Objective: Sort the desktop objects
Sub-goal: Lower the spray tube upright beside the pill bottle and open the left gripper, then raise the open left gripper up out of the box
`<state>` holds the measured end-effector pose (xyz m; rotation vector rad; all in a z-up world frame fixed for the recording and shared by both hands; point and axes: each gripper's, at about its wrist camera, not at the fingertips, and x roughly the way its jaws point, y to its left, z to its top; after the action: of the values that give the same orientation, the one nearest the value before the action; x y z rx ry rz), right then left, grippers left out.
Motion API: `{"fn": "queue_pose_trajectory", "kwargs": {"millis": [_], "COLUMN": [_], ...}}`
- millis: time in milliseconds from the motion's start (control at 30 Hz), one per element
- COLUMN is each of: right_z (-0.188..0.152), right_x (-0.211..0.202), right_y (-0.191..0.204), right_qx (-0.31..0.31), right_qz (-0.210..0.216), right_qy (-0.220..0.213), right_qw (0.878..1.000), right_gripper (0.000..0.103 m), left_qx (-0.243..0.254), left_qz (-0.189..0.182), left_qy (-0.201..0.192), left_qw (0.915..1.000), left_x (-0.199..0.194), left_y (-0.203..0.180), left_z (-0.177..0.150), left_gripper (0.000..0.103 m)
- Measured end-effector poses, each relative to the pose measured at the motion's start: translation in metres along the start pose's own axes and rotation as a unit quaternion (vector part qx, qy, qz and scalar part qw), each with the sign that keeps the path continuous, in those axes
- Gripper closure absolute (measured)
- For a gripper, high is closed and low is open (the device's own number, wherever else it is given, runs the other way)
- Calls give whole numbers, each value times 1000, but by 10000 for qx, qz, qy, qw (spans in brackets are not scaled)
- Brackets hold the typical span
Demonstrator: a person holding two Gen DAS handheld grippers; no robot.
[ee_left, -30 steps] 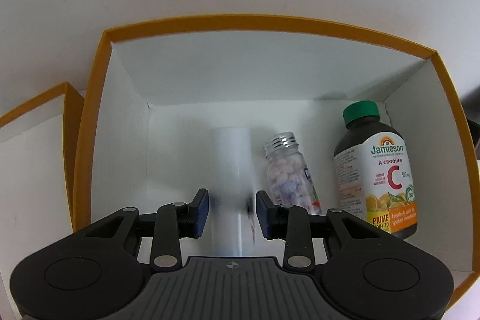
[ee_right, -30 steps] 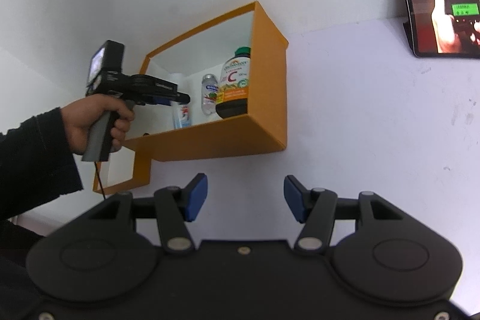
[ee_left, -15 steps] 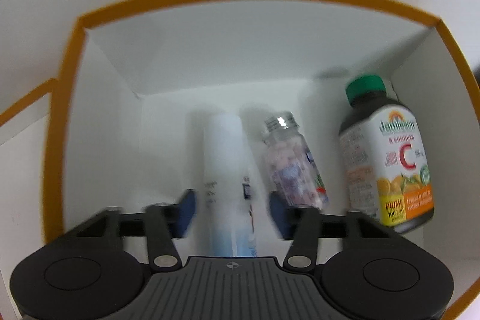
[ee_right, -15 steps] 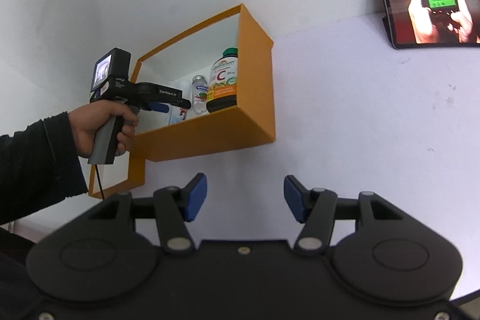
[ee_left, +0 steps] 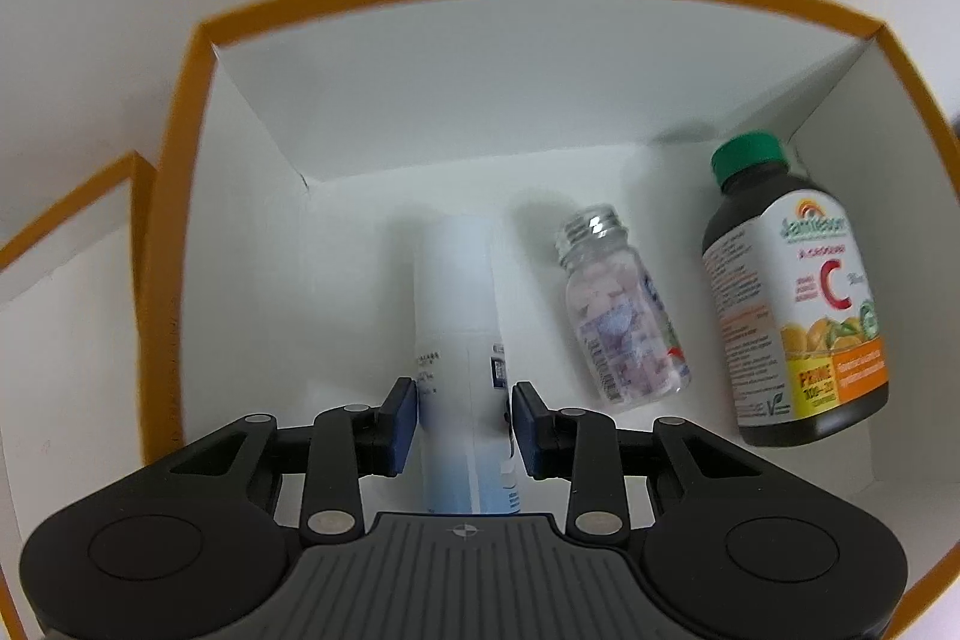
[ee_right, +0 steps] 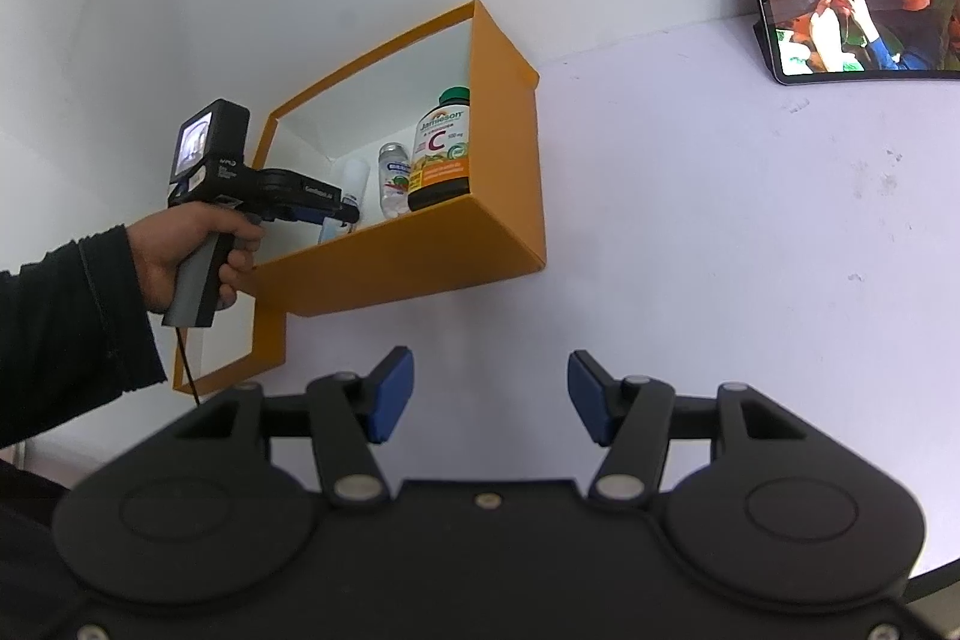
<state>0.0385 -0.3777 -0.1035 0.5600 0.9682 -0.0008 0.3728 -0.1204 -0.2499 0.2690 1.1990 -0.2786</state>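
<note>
White table (ee_right: 750, 250), orange box (ee_right: 504, 196) lying open. My left gripper (ee_left: 461, 421) reaches level into box, fingers spread beside white bottle (ee_left: 459, 340), small gaps. Pill bottle (ee_left: 621, 316) just right. My right gripper (ee_right: 491, 391) open, holding nothing.

A matt orange box (ee_left: 180, 232) with smooth white inner walls is seen; a glossy dark vitamin C bottle (ee_left: 792, 304), clear pill bottle (ee_left: 618, 316) capped in shiny metal.

left hand-held gripper (ee_left: 461, 421): pads slightly parted | right hand-held gripper (ee_right: 491, 397): spread wide
</note>
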Motion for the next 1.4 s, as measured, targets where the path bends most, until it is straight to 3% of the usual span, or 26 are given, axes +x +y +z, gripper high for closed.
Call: {"fn": "queue_pose_trajectory", "kwargs": {"millis": [100,233,433,467,533,600,633,767,900,1000,1067,1133,1233,1400], "right_z": [1,2,5,5,7,11,13,26,45,57,63,69,73,67], "right_x": [0,2,1,1,3,10,12,22,30,32,32,29,24,24], "right_y": [-1,0,11,13,18,24,26,43,68,85,98,116,138,168], "right_qx": [-15,-68,-296,-326,-409,-564,-638,-1069,-1463,-1604,-1704,-1856,-2017,-2014], "right_qz": [15,15,94,120,176,239,256,276,178,56,-35,-142,-316,-1097], "right_qy": [10,58,110,114,150,240,272,375,372,476,530,534,491,543], "right_qw": [10000,10000,9995,9993,9989,9978,9973,9932,9884,9859,9839,9811,9777,9718], "right_gripper": [48,48,47,47,47,47,47,46,40,36,31,16,3,1], "left_qx": [-60,-160,-242,-362,-516,-641,-721,-1025,-1424,-2103,-2261,-2362,-2443,-2479], "left_qz": [-115,-698,-551,-545,-514,-448,-376,304,166,-44,-30,-31,-85,174], "left_qy": [-230,-531,-598,-689,-834,-1027,-1153,-1376,-1181,-1157,-1096,-956,-797,-646], "left_qw": [9997,9960,9964,9955,9939,9916,9900,9847,9826,9708,9679,9670,9664,9665], "left_x": [-15,-33,-39,-48,-59,-78,-87,-117,-143,-176,-194,-212,-229,-244], "left_y": [0,0,-6,-5,-3,-7,-7,-4,9,24,28,25,18,1], "left_z": [3,7,10,9,6,-6,-14,-47,-71,-92,-101,-109,-117,-132], "left_gripper": [55,55,55,50,32,7,1,0,0,0,0,0,0,0]}}
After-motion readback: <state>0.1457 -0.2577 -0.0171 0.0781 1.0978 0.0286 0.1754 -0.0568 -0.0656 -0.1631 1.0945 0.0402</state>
